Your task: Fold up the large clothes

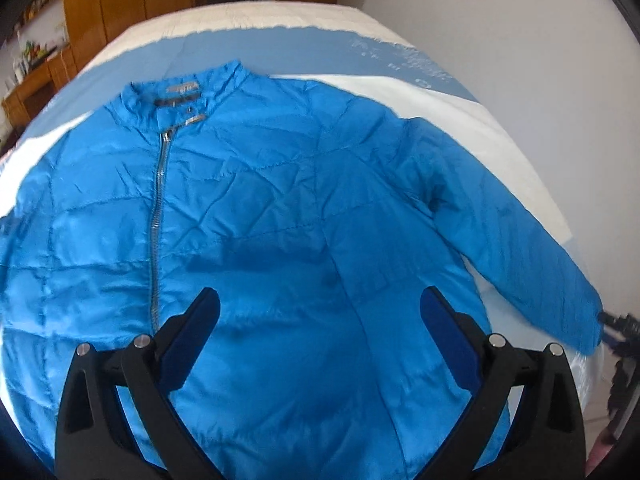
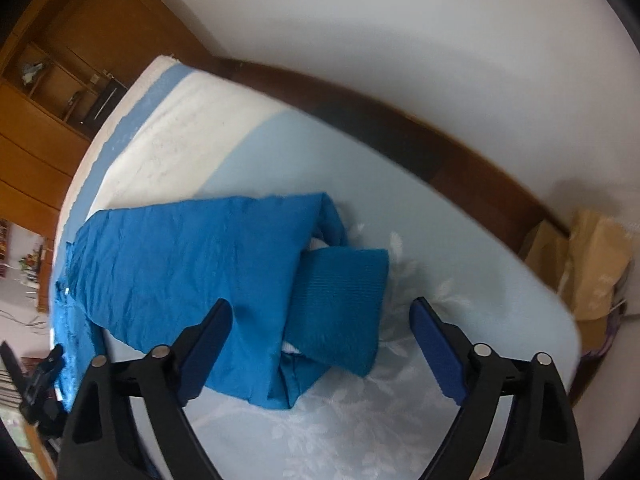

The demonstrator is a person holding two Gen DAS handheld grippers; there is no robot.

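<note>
A bright blue quilted jacket (image 1: 280, 200) lies spread flat on the bed, zipper (image 1: 157, 216) closed and collar (image 1: 180, 92) at the far side. My left gripper (image 1: 320, 300) hovers open over the jacket's lower front, with nothing between its fingers. One sleeve (image 1: 520, 240) stretches out to the right. In the right wrist view that sleeve (image 2: 180, 264) lies folded back on itself, its ribbed cuff (image 2: 344, 280) on top. My right gripper (image 2: 322, 306) stands open above the cuff, and its pads (image 2: 436, 344) are clear of the fabric.
The bed (image 2: 460, 264) has a light blue leaf-patterned cover with white and blue bands. A dark wooden bed frame (image 2: 440, 152) runs along the white wall. A brown paper bag (image 2: 592, 264) stands beside the bed. Wooden cupboards (image 1: 120, 0) stand behind the bed.
</note>
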